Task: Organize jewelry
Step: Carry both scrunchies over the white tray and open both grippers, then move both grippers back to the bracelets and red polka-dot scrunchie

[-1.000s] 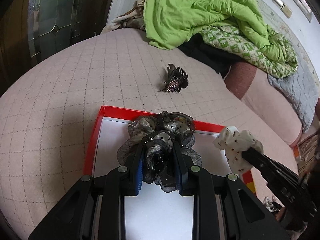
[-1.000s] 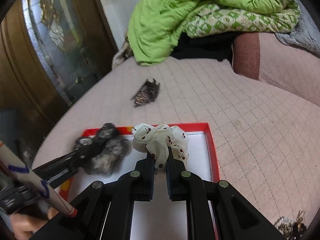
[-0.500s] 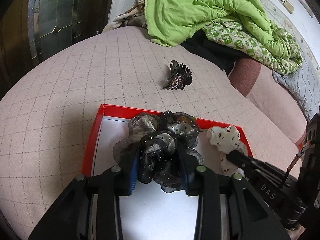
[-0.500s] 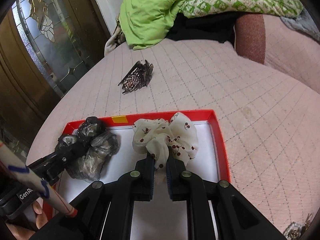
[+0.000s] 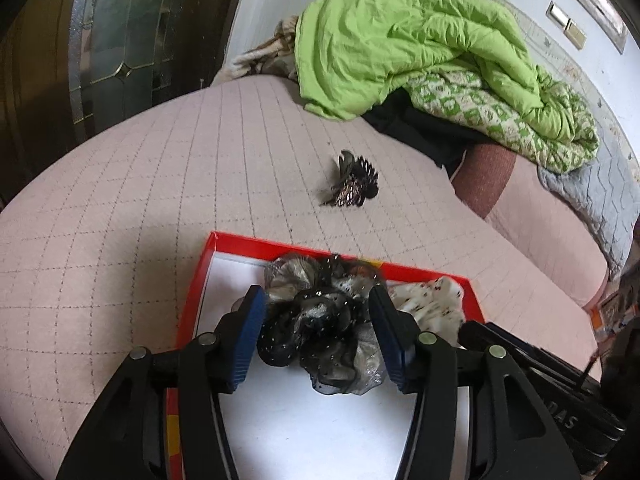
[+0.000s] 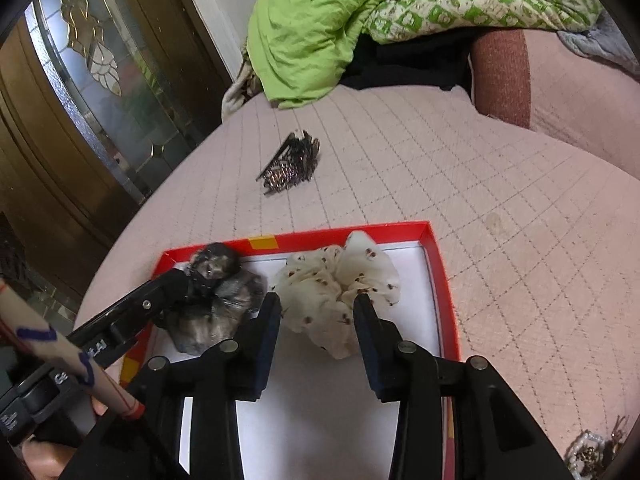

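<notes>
Nearest in the left wrist view, the left hand-held gripper (image 5: 318, 312) has its two fingers spread wide, one on each side of a dark, sparkly scrunchie (image 5: 320, 328) that lies loose between them on the white floor of a shallow red box (image 5: 200, 280); whether the blue pads (image 5: 250, 336) touch the fabric cannot be told. In the right wrist view the right hand-held gripper (image 6: 318, 308) is likewise spread, its fingers straddling a cream scrunchie with small dark red spots (image 6: 340, 292), which rests in the same red box (image 6: 440, 280) toward its right wall. The two scrunchies sit side by side near the far edge of the box, the dark scrunchie (image 6: 216, 300) on the left and the cream scrunchie (image 5: 432, 304) on the right, close together. The box lies on a bed with a pale pink quilted cover (image 5: 140, 200). Beyond the box, well apart from it on the cover, lies a dark hair claw clip with coppery beading (image 5: 352, 188), also seen in the right wrist view (image 6: 290, 166). At the bottom right corner of the right wrist view a small heap of beaded jewelry (image 6: 588, 452) lies on the cover. Farthest back, a bright green quilt (image 5: 400, 48) is piled over a green-and-white patterned blanket (image 5: 500, 120), and on the left stands a dark wooden door with leaded glass (image 6: 92, 64).
</notes>
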A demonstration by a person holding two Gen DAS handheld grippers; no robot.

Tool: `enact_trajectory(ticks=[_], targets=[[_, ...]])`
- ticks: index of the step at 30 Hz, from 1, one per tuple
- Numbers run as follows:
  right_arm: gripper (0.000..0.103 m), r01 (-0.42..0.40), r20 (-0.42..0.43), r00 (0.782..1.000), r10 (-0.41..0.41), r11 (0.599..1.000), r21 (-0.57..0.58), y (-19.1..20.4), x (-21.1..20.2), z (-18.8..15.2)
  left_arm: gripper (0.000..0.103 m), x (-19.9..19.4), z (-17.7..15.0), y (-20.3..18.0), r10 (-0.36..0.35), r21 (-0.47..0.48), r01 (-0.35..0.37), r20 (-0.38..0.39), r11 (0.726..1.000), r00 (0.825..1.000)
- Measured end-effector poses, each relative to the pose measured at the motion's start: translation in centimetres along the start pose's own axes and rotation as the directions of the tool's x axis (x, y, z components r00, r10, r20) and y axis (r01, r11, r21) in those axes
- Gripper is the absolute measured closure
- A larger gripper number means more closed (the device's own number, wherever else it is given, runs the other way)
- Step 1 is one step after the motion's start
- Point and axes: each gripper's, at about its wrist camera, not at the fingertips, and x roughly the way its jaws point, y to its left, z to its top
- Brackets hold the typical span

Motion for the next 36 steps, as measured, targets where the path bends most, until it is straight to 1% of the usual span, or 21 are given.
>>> enact_trajectory(ticks=[4, 7, 10, 13, 15, 18, 20, 22, 25, 26, 28, 31, 32, 33, 34, 35, 36], targets=[[0.062, -0.020, 0.037, 0.999, 0.020, 1.000, 0.022, -0.5, -2.3, -0.3, 0.051, -1.0, -0.1, -0.7, -0.009, 0.007, 0.008, 0.034, 1.000, 0.999], [0.062, -0.032, 0.065, 0.997, 0.029, 0.999, 0.041, -1.0, -4.5, -1.0, 0.051, -1.8, -0.3, -1.9, -0.034, 0.026, 0.032, 0.054, 0.999, 0.998], [0.062, -0.042, 0.095, 0.995, 0.035, 0.997, 0.066, -1.9, -7.1, -2.5, 0.051, -2.5, -0.8, -3.8, -0.053, 0.072, 0.048, 0.072, 0.996, 0.996], [0.062, -0.032, 0.125, 0.992, 0.023, 0.997, 0.071, -3.0, -9.5, -4.2, 0.051, -3.0, -1.5, -6.0, -0.093, 0.109, 0.084, 0.074, 0.991, 0.993], [0.062, -0.023, 0.146, 0.989, 0.010, 0.996, 0.090, -4.2, -11.5, -5.7, 0.051, -3.3, -2.2, -7.6, -0.123, 0.139, 0.113, 0.065, 0.984, 0.990], [0.062, -0.005, 0.163, 0.986, -0.015, 0.992, 0.126, -6.5, -13.9, -7.7, 0.051, -3.7, -3.5, -10.4, -0.164, 0.208, 0.150, 0.051, 0.967, 0.985], [0.061, 0.012, 0.189, 0.981, -0.047, 0.983, 0.182, -9.1, -16.1, -9.5, 0.051, -3.8, -4.7, -12.5, -0.192, 0.260, 0.178, 0.030, 0.949, 0.981], [0.061, 0.044, 0.192, 0.977, -0.090, 0.972, 0.230, -11.6, -17.8, -11.0, 0.051, -3.7, -5.6, -13.9, -0.217, 0.294, 0.207, 0.000, 0.933, 0.976], [0.061, 0.101, 0.195, 0.966, -0.172, 0.939, 0.329, -16.1, -20.1, -12.9, 0.051, -3.5, -7.4, -16.6, -0.260, 0.355, 0.267, -0.067, 0.896, 0.963], [0.061, 0.121, 0.187, 0.961, -0.203, 0.919, 0.375, -17.8, -20.9, -13.6, 0.051, -3.4, -7.8, -17.2, -0.270, 0.369, 0.282, -0.085, 0.886, 0.959], [0.061, 0.126, 0.182, 0.957, -0.226, 0.889, 0.440, -20.1, -22.1, -14.7, 0.051, -3.1, -9.0, -18.9, -0.297, 0.409, 0.329, -0.141, 0.851, 0.944], [0.061, 0.136, 0.168, 0.954, -0.249, 0.856, 0.499, -22.7, -23.4, -15.9, 0.051, -2.3, -11.4, -21.3, -0.333, 0.463, 0.430, -0.279, 0.775, 0.901], [0.061, 0.129, 0.166, 0.955, -0.247, 0.847, 0.516, -23.3, -23.7, -16.2, 0.051, -2.0, -12.1, -21.8, -0.334, 0.476, 0.451, -0.313, 0.755, 0.889], [0.061, 0.123, 0.167, 0.955, -0.243, 0.843, 0.523, -23.7, -23.8, -16.3, 0.051, -1.7, -13.2, -22.6, -0.325, 0.504, 0.470, -0.352, 0.725, 0.878], [0.061, 0.114, 0.169, 0.957, -0.238, 0.839, 0.533, -24.1, -24.0, -16.5, 0.051, -1.7, -13.8, -23.1, -0.320, 0.522, 0.479, -0.368, 0.706, 0.873], [0.061, 0.110, 0.169, 0.957, -0.234, 0.837, 0.536, -24.4, -24.1, -16.6, 0.051, -1.7, -14.6, -23.7, -0.318, 0.541, 0.496, -0.392, 0.679, 0.863], [0.060, 0.109, 0.169, 0.958, -0.232, 0.838, 0.535, -24.5, -24.2, -16.7, 0.055, -1.7, -15.3, -24.2, -0.318, 0.558, 0.511, -0.411, 0.654, 0.855]])
